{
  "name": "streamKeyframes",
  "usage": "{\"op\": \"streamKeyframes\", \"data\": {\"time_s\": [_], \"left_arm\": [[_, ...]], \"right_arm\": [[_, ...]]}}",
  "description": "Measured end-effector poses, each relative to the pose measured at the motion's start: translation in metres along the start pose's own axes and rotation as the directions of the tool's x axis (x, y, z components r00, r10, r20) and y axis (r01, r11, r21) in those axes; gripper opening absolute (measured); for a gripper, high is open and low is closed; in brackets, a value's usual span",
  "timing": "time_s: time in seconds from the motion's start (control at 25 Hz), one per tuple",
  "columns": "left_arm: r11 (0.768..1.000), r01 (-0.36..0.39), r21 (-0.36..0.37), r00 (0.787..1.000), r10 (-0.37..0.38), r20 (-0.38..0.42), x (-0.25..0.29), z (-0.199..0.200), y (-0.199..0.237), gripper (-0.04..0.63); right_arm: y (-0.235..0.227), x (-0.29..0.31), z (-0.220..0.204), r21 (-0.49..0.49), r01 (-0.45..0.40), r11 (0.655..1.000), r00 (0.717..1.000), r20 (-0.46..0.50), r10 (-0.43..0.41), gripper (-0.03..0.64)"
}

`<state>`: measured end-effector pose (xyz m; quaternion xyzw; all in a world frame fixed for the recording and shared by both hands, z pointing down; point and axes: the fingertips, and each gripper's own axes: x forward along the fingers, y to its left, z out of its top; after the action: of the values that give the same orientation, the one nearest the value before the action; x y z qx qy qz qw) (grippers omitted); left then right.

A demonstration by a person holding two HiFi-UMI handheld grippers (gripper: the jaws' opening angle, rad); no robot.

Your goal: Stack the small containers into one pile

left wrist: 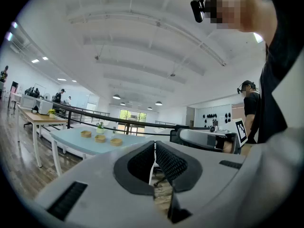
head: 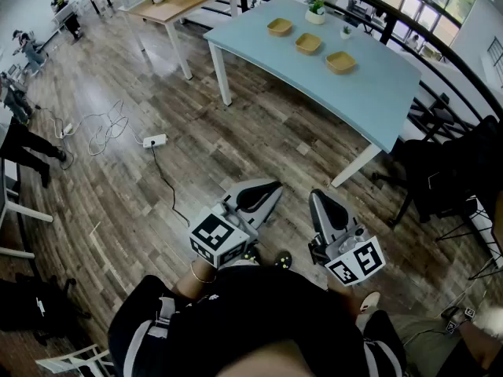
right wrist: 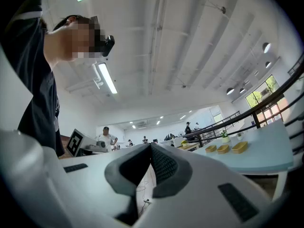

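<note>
Three small tan containers sit apart in a row on the far light-blue table. Both grippers are held close to my body over the wooden floor, well short of the table. The left gripper is shut with nothing in it, and the right gripper beside it is also shut and empty. In the left gripper view the pads of the left gripper meet, and the containers show small at the left. In the right gripper view the right gripper is closed, with the containers far off at the right.
A small potted plant stands on the blue table behind the containers. A wooden table is at the back left. A power strip with cables lies on the floor. A black chair and a railing are at the right. People stand at the far left.
</note>
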<state>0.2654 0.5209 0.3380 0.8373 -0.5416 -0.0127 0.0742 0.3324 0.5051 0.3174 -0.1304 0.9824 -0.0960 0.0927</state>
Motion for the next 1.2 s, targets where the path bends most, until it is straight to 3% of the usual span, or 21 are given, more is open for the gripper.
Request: {"op": "streamKeyframes", "data": {"time_s": [0.24,0.64,1.2], "left_arm": [[1.0,0.008,-0.018,1.0,-0.008,-0.003,0.001,-0.001,-0.007,0.021],[0.999,0.034,0.019,0.999,-0.034,-0.04,0.015,-0.007,-0.025,0.021],[1.0,0.02,0.023,0.999,-0.019,-0.045,0.034,-0.011,-0.044,0.021]], "right_arm": [[-0.001,-0.009,0.002,-0.005,0.013,1.0,1.0,0.007,-0.013,0.002],[-0.011,-0.028,0.003,0.042,0.037,0.998,0.999,0.032,-0.038,0.003],[-0.031,-0.05,0.004,0.047,0.052,0.998,0.998,0.031,-0.053,0.002]]}}
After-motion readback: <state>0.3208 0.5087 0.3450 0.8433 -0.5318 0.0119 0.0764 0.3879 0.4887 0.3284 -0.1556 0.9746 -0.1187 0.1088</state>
